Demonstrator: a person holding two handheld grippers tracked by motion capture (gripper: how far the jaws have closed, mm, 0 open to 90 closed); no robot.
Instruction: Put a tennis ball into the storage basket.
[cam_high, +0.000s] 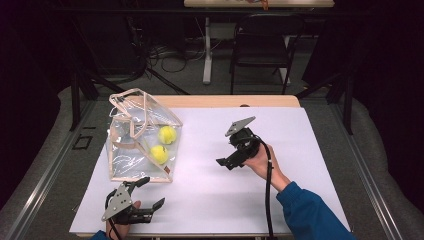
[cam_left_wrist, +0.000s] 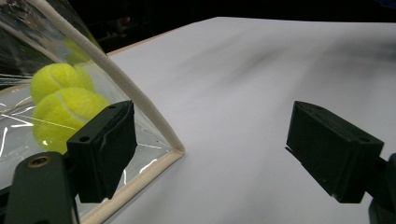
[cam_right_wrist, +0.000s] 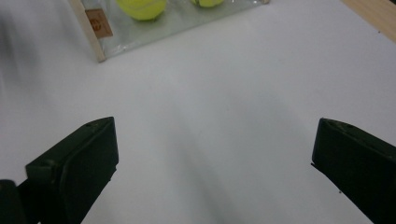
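Observation:
A clear plastic bag (cam_high: 135, 135) with beige trim lies on the left of the white table cover (cam_high: 250, 200). Two yellow tennis balls (cam_high: 167, 134) (cam_high: 159, 153) sit inside it. My left gripper (cam_high: 152, 192) is at the front left, just in front of the bag's near edge, open and holding nothing. In the left gripper view the left gripper (cam_left_wrist: 219, 140) is beside the bag's trimmed corner (cam_left_wrist: 175, 149), with the balls (cam_left_wrist: 65, 114) behind its left jaw. My right gripper (cam_high: 226, 152) hovers mid-table, open and pointing toward the bag. The right gripper (cam_right_wrist: 215, 158) frames bare cover, with the bag's labelled corner (cam_right_wrist: 98, 23) farther off.
A wooden table edge (cam_high: 225, 101) shows behind the white cover. A black chair (cam_high: 262, 42) and a white table leg (cam_high: 207, 50) stand on the floor beyond. Cables lie on the floor at the back. A blue sleeve (cam_high: 310, 212) comes in at the bottom right.

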